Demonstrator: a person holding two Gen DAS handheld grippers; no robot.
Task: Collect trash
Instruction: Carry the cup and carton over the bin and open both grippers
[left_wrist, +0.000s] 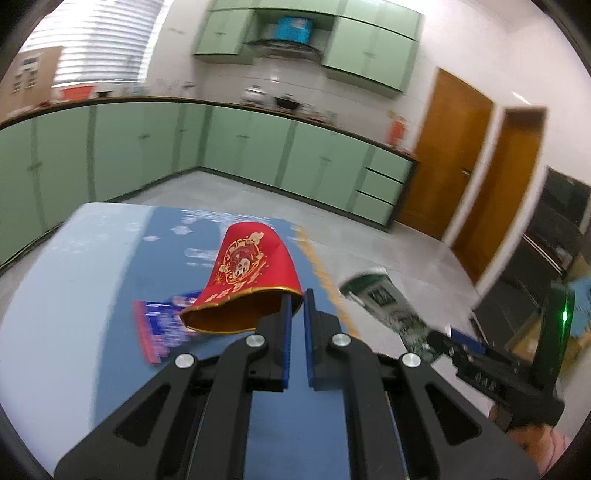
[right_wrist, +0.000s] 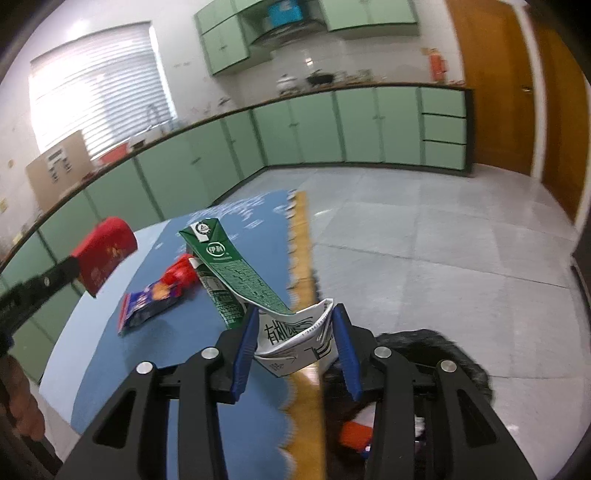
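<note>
Red paper cup (left_wrist: 255, 273): held off the table at its rim; the long axis is laid over towards level, the open mouth turned back to the left wrist camera and the closed base pointing away towards the green cabinets (left_wrist: 147, 147).
Cup appearance: red outside with a gold round emblem and gold trim at the rim, gold inside; the rim is squashed out of round.
Left gripper (left_wrist: 297, 302): the blue pads are drawn almost together, with the thin cup rim pinched at the tips.
Milk carton (right_wrist: 236, 273): lifted above the table's right edge; the long axis runs away from the right wrist camera and upward, the folded top end pointing to the far cabinets, the crumpled base nearest the fingers.
Carton appearance: green sides with white print and a round white logo, white base panel with black characters; the body is flattened and creased.
Right gripper (right_wrist: 293, 325): the jaws are set narrow and clamped on the carton's crushed white end.
Snack wrapper (right_wrist: 147, 302): lying flat on the table between the two held items, blue and red, touched by neither gripper.
Table (left_wrist: 92, 277): covered in blue cloth with white pattern and a yellow scalloped border.
Black bag (right_wrist: 461, 362): seen below the right gripper beside the table, with scraps inside.
</note>
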